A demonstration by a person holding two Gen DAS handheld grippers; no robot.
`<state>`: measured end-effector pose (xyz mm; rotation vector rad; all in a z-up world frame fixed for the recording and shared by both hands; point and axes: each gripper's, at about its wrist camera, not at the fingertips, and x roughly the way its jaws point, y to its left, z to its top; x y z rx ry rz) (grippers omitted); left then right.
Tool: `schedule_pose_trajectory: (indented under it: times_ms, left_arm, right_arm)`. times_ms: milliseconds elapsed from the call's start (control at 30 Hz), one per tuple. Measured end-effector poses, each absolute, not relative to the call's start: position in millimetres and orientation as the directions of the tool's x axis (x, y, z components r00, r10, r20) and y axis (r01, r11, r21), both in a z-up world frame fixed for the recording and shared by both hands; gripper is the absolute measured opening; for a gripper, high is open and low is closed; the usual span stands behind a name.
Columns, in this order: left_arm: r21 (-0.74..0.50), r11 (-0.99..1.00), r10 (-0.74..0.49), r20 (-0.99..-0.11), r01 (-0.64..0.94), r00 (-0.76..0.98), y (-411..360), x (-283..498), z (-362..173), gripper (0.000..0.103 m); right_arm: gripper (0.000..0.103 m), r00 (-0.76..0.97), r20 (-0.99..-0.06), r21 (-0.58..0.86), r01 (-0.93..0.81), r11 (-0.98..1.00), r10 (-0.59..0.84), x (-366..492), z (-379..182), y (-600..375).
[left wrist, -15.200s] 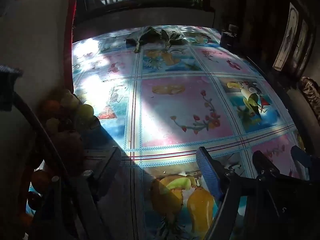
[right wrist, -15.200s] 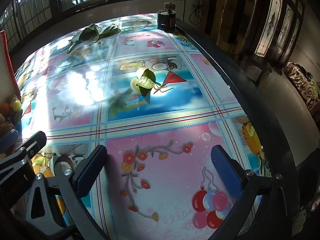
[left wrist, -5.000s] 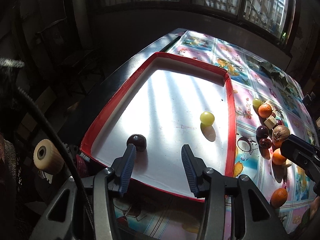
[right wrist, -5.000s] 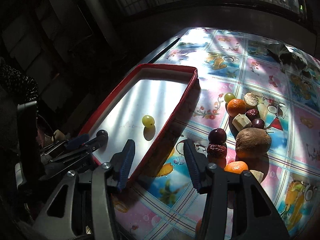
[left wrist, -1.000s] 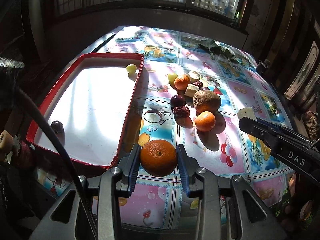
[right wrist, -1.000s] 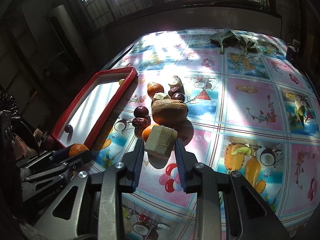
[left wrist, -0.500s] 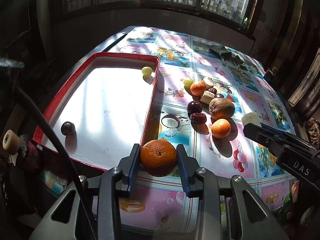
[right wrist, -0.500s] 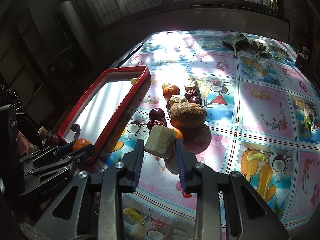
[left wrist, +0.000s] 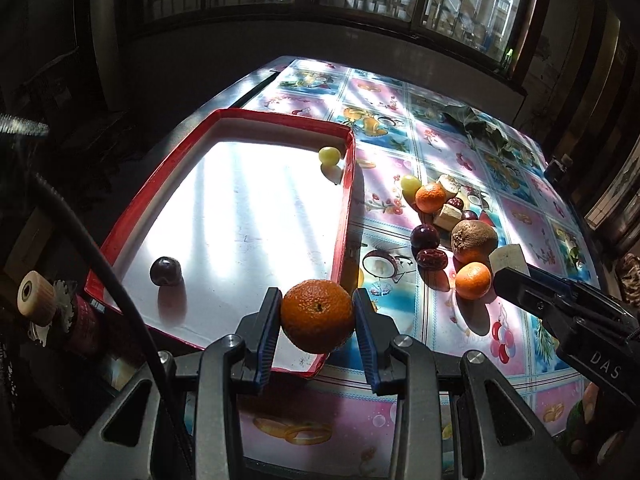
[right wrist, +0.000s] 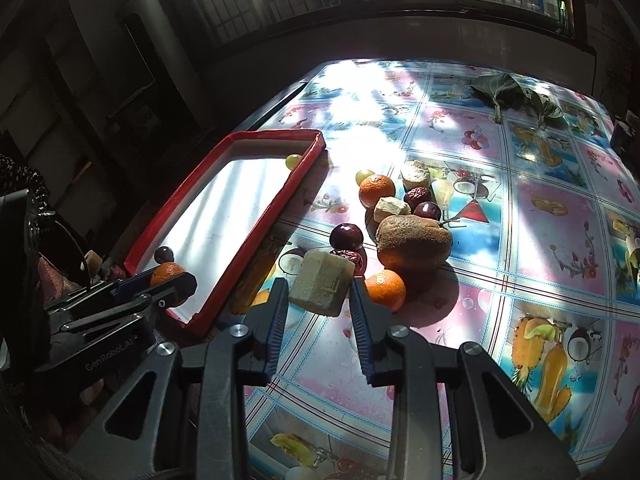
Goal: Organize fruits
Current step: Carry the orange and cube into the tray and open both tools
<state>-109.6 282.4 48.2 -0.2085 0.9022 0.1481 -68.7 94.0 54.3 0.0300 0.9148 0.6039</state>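
Observation:
My left gripper [left wrist: 316,322] is shut on an orange [left wrist: 317,316] and holds it above the near right corner of the red-rimmed white tray [left wrist: 344,208]. In the tray lie a dark plum [left wrist: 165,271] and a green grape [left wrist: 329,155]. My right gripper [right wrist: 320,300] is shut on a pale fruit chunk [right wrist: 321,282] above the table, right of the tray [right wrist: 256,224]. On the table a fruit pile holds a brown kiwi [right wrist: 414,242], oranges [right wrist: 385,289], plums, dates and pale chunks.
The table carries a flowery plastic cloth [right wrist: 552,240]. Green leaves [right wrist: 516,98] lie at its far side. A dark box [left wrist: 558,168] stands at the far right edge. The table's left edge drops off beside the tray. My right gripper shows in the left wrist view [left wrist: 508,266].
Both grippers have moved left toward the tray with their loads. The orange now hangs over the tray's near corner. The pile has not moved.

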Motion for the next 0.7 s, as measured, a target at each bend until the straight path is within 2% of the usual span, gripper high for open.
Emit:
schedule_pose_trajectory:
  times_ms: [467,700]
  left_arm:
    - [-0.100,0.909,0.178,-0.784,-0.404,0.595,374.9,-70.0,48.7,0.035]
    - [-0.120,0.884,0.165,-0.824,-0.451,0.542,399.2,-47.7,25.8,0.035]
  right_arm:
    - [0.033,0.345,-0.724,0.279,-0.645,0.712,0.597,-70.2,49.9,197.0]
    - [0.033,0.243,-0.783,0.248,-0.722,0.645,0.573,-73.5,19.4,262.8]
